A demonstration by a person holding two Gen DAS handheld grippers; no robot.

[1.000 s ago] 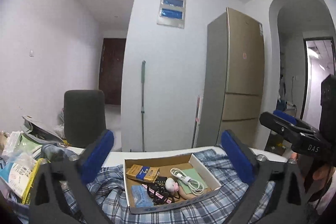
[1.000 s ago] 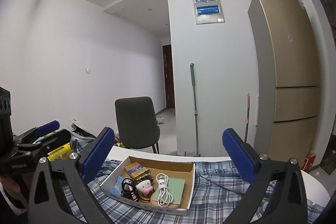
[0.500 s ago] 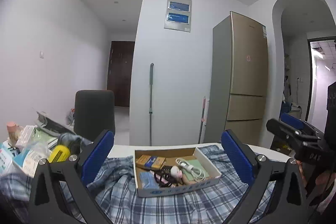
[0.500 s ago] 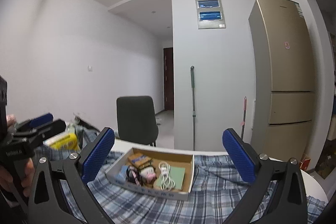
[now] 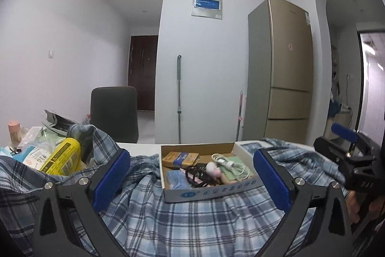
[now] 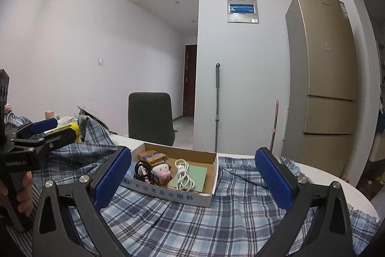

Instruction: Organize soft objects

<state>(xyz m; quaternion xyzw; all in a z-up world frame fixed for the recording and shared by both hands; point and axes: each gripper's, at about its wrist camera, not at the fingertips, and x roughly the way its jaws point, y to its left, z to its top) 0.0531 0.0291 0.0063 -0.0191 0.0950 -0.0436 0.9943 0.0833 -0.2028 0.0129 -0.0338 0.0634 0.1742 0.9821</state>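
Both the left gripper [image 5: 192,178] and right gripper [image 6: 193,175] hang wide apart, empty, above the rumpled blue plaid shirt [image 6: 192,220]. The shallow cardboard box [image 6: 204,198] sits on it, so tugging the fabric probably tips everything out.

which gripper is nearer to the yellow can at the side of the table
Left. The left gripper hangs beside the yellow can, which lies just off its left jaw. The right gripper is further away, in front of the cardboard box, with the can far to its left.
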